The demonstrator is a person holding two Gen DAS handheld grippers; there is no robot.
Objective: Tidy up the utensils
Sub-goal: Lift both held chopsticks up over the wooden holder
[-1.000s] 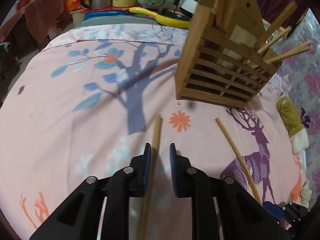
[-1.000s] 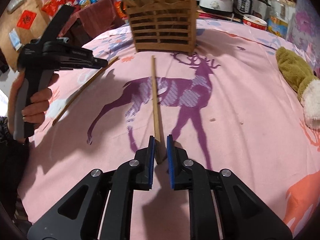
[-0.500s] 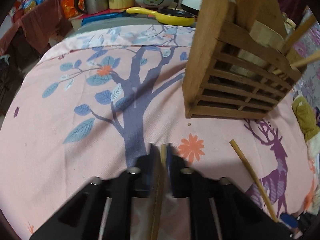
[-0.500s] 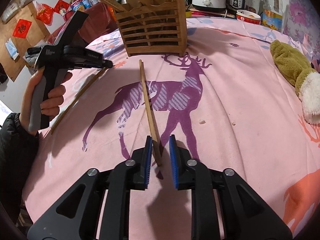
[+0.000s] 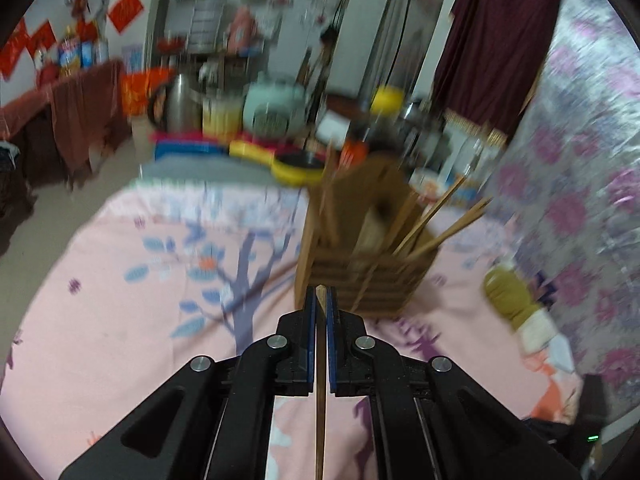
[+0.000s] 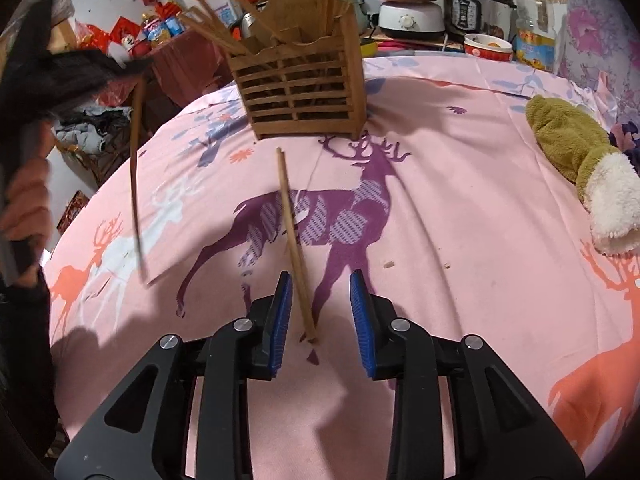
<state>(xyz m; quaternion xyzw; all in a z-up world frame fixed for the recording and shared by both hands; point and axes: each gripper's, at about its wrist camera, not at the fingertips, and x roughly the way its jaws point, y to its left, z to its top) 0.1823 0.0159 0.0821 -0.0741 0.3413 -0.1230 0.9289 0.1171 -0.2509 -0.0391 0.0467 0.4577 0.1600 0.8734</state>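
My left gripper is shut on a wooden chopstick and holds it in the air, in front of the slatted wooden utensil holder with several sticks in it. In the right wrist view the left gripper is a blur at the upper left, and its chopstick hangs down over the cloth. My right gripper sits low over the pink tablecloth. Its jaws are opening. A second chopstick lies on the cloth between them, nearer the left pad, untouched, pointing at the holder.
A green and white plush toy lies at the table's right side. Beyond the far edge stand a rice cooker, a kettle, a yellow pan, a bowl and an oil bottle. A person's hand grips the left handle.
The left gripper closed on its chopstick and lifted it off the cloth, tipping up toward the holder. The right gripper's jaws spread apart around the other chopstick, which stays on the cloth.
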